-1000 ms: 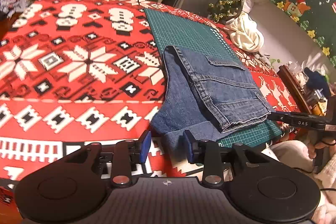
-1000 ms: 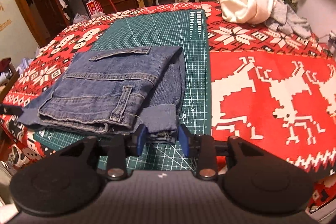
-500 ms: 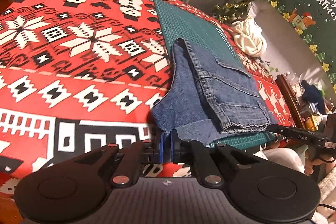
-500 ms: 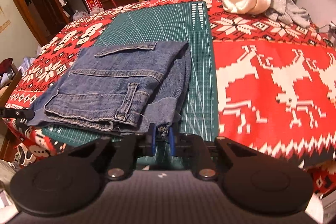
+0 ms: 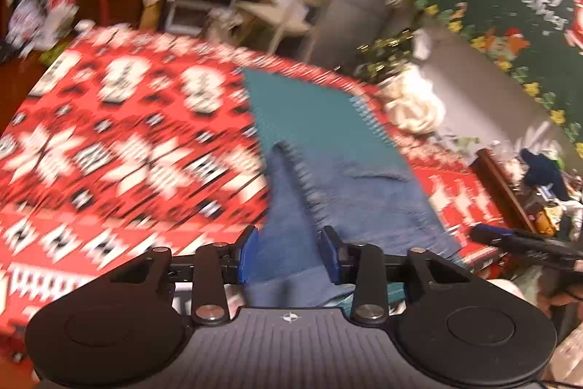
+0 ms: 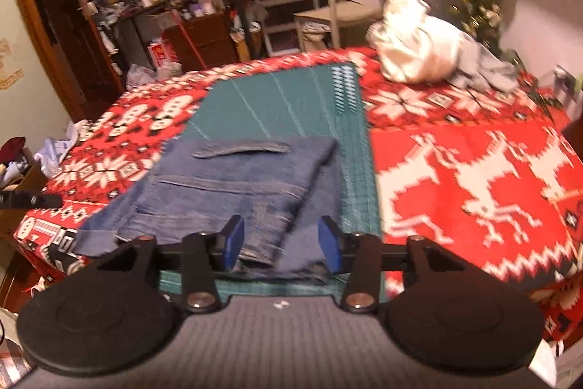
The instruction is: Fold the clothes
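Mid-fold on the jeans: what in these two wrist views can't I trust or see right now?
- Left wrist view: motion blur smears the jeans, so seams and fold edges are unreadable.
- Left wrist view: the jeans' near hem is hidden under the left gripper.
- Right wrist view: the near edge is covered by the right gripper.
- Right wrist view: the left gripper is cut off at the frame's left edge.
- White garment: type unclear.

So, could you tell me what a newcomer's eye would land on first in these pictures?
Probably the folded jeans, lying on the green mat at the near edge of the table. Next, the loud red Christmas cloth under everything, reindeer to the right of the mat. Both grippers, left and right, sit open over the jeans' near hem.
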`<state>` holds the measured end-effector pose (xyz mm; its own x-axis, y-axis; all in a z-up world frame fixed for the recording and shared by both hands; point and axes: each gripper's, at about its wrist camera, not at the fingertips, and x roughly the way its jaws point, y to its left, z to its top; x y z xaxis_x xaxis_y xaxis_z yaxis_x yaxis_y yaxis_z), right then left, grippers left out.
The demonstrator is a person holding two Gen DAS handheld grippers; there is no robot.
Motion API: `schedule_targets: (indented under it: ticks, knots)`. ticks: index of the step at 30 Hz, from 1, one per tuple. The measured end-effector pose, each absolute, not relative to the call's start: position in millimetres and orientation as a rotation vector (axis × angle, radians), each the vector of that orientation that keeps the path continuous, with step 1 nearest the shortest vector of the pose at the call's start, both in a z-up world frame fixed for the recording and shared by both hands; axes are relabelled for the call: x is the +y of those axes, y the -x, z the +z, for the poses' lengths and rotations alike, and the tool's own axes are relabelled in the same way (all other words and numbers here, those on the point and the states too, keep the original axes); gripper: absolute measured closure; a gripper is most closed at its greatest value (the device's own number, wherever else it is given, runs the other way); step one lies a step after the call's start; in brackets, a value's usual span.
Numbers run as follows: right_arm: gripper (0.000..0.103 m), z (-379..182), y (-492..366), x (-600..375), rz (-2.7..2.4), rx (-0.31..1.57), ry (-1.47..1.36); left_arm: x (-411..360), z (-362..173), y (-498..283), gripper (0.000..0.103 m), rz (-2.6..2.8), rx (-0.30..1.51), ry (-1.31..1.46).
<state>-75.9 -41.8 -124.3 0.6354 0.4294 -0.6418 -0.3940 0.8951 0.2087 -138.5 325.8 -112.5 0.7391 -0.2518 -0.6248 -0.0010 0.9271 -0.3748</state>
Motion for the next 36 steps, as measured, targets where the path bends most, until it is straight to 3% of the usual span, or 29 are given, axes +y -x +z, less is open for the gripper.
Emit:
schedule_targets:
  ticks: [4, 7, 9, 13, 15, 16, 18, 28, 36]
  knots:
    - [0.052, -124, 73, -5, 0.507, 0.718, 0.005, 288, -110, 120, 0.053, -0.197, 0.703, 0.285]
    - [0.041, -130, 67, 16, 0.516, 0.718, 0.037, 264, -121, 100, 0.052, -0.199, 0.72, 0.26]
    - [0.029, -136, 62, 26, 0.506, 0.724, 0.07, 253, -131, 87, 0.052, -0.183, 0.746, 0.256]
    - [0.017, -150, 53, 33, 0.472, 0.737, 0.114, 236, -150, 67, 0.052, -0.128, 0.822, 0.2]
    - [0.012, -157, 50, 35, 0.468, 0.755, 0.132, 232, -159, 62, 0.049, -0.091, 0.853, 0.16]
    - [0.011, -163, 48, 35, 0.466, 0.764, 0.14, 230, -164, 60, 0.042, -0.072, 0.868, 0.141]
    - [0.001, -173, 45, 36, 0.465, 0.789, 0.149, 231, -168, 62, 0.035, -0.058, 0.852, 0.129]
    - [0.001, -184, 32, 22, 0.538, 0.859, 0.048, 242, -180, 66, 0.0, -0.091, 0.788, 0.21]
    - [0.001, -184, 13, 7, 0.626, 0.922, -0.096, 245, -184, 72, 0.0, -0.124, 0.726, 0.25]
